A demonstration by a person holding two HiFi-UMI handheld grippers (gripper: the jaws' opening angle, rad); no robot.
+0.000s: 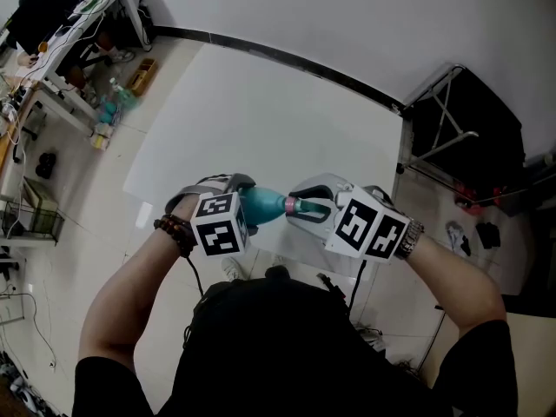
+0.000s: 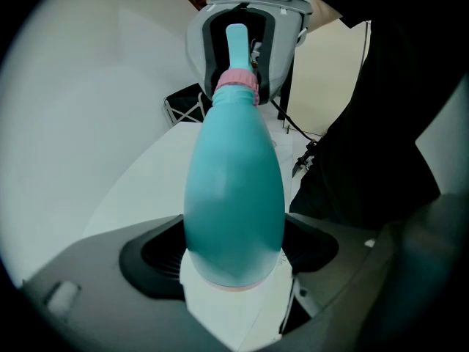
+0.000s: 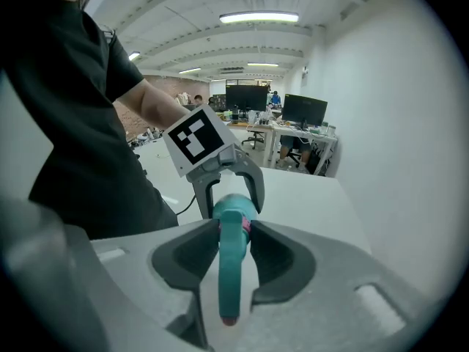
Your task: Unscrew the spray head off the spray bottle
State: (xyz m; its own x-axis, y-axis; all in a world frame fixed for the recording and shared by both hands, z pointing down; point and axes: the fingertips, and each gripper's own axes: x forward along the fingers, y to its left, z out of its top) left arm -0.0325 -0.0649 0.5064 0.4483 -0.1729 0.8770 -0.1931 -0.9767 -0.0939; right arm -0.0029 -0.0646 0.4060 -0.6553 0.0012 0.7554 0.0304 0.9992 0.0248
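Observation:
A teal spray bottle (image 1: 262,205) lies level in the air between my two grippers, over the near edge of the white table (image 1: 261,120). My left gripper (image 1: 246,205) is shut on the bottle's wide body (image 2: 234,189) near its base. The teal spray head (image 2: 237,46) with a pink collar (image 2: 236,79) points away from it into my right gripper (image 1: 306,208). In the right gripper view, the spray head (image 3: 231,270) runs between the dark pads, which press on it at the collar; the right gripper (image 3: 233,233) is shut on it. The bottle body (image 3: 234,205) is mostly hidden behind.
A cluttered desk (image 1: 78,24) stands at the far left and a black folding stand (image 1: 460,120) at the table's right end. A cable (image 1: 195,276) hangs from the left gripper. Office desks with monitors (image 3: 293,116) show in the background.

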